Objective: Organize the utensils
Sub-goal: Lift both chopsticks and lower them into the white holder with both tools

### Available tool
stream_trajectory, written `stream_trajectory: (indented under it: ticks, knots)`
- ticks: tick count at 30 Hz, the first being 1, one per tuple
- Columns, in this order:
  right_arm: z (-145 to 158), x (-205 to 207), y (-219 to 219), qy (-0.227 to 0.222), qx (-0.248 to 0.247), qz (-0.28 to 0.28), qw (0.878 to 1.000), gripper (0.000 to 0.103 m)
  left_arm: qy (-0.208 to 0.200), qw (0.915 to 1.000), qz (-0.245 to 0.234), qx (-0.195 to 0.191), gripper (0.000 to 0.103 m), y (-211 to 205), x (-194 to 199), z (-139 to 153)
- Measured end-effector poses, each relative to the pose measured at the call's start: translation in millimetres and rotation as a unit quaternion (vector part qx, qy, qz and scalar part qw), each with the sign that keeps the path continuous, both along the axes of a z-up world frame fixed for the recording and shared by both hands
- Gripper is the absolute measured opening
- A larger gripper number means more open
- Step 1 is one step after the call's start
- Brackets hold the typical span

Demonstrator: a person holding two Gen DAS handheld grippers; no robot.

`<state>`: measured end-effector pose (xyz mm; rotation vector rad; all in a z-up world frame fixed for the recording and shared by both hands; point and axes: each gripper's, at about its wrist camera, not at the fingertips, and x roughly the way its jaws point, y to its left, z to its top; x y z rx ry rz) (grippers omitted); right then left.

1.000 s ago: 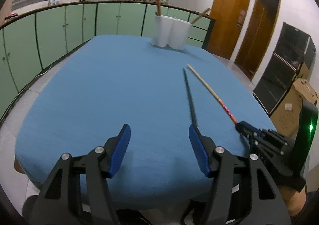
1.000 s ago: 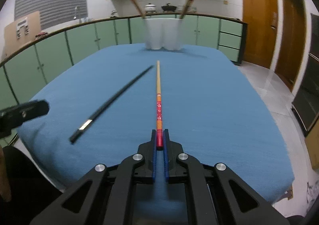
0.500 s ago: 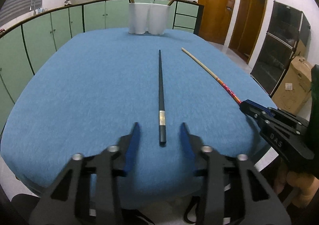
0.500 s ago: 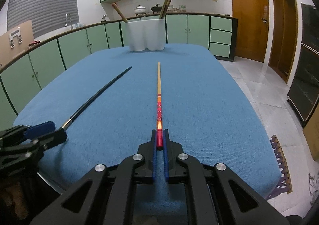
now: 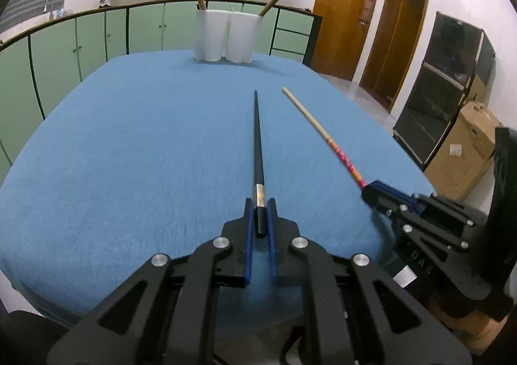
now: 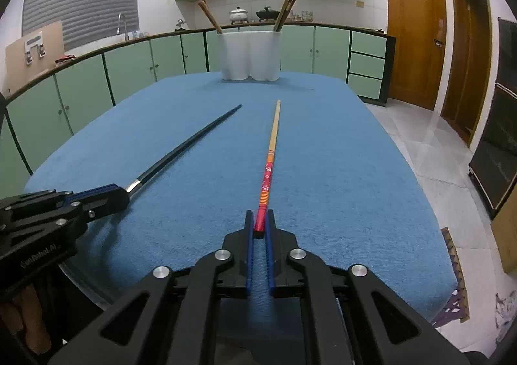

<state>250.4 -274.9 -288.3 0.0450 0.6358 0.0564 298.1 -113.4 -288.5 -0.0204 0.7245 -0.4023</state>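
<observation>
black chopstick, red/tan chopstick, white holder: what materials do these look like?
black chopstick: probably lacquered wood or plastic; smooth, uniform black, with a silver, metal-looking band near the held end.
red and tan chopstick: likely bamboo or wood; bare tan front half, glossy red floral paint on the handle.
white holder: plastic or glazed ceramic; plain, opaque white walls. Cannot tell which.

left hand-held gripper (image 5: 260, 213) clamps black chopstick (image 5: 258, 142); right hand-held gripper (image 5: 371, 191) clamps red-handled chopstick (image 5: 326, 139)

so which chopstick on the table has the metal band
The black chopstick, gripped by the left gripper; its silver band sits just ahead of the gripper. The other chopstick is bamboo with a red patterned end.
</observation>
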Motion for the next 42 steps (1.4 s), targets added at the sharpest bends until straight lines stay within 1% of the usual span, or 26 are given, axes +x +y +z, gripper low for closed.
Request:
stream_trajectory:
  ticks: [2, 6, 8, 12, 17, 20, 23, 27, 29, 35, 42]
  knots:
    - [6.5, -2.1, -0.7, -0.006, 0.004, -0.001, 1.0, 0.006, -0.003, 0.9999, 0.004, -0.009, 0.007, 0.9, -3.3, 7.1]
    - [33.2, -11.2, -3.8, -0.032, 0.012, -0.004, 0.999, 0.006, -0.014, 0.9995, 0.012, -0.027, 0.007, 5.0, -9.0, 29.0]
    - [49.7, -16.9, -5.7, -0.046, 0.011, -0.004, 0.999, 0.006, -0.027, 0.9989, 0.018, -0.033, 0.006, 7.8, -11.9, 45.5]
    - [77.2, -21.8, -10.2, -0.061, 0.015, -0.007, 0.998, 0.006, -0.046, 0.9979, 0.024, -0.038, 0.006, 11.9, -14.0, 73.1]
    - [117.9, -14.3, -15.1, -0.071, 0.017, 0.006, 0.997, 0.006, -0.067, 0.9969, 0.018, -0.037, 0.006, 13.9, -13.1, 109.1]
    - [143.7, -4.7, -19.8, -0.069, 0.015, 0.015, 0.997, 0.006, -0.075, 0.9964, 0.016, -0.037, 0.006, 15.4, -9.9, 126.4]
    - [168.8, 11.8, -22.8, -0.058, 0.003, 0.034, 0.998, 0.006, -0.072, 0.9965, 0.013, -0.041, 0.006, 19.7, 0.2, 141.3]
    - [191.2, 33.4, -17.4, -0.035, -0.023, 0.058, 0.997, 0.006, -0.074, 0.9965, 0.006, -0.038, 0.006, 21.7, 15.3, 160.8]
    - [201.9, 45.6, -16.1, -0.025, -0.026, 0.069, 0.997, 0.006, -0.074, 0.9967, 0.0, -0.036, 0.006, 21.5, 24.7, 169.8]
    - [220.2, 80.8, -12.3, 0.011, -0.019, 0.091, 0.996, 0.006, -0.074, 0.9969, -0.013, -0.025, 0.006, 18.5, 45.6, 185.3]
    - [245.1, 105.0, -7.3, 0.024, -0.017, 0.11, 0.993, 0.006, -0.075, 0.9969, -0.021, -0.012, 0.006, 16.9, 64.5, 205.1]
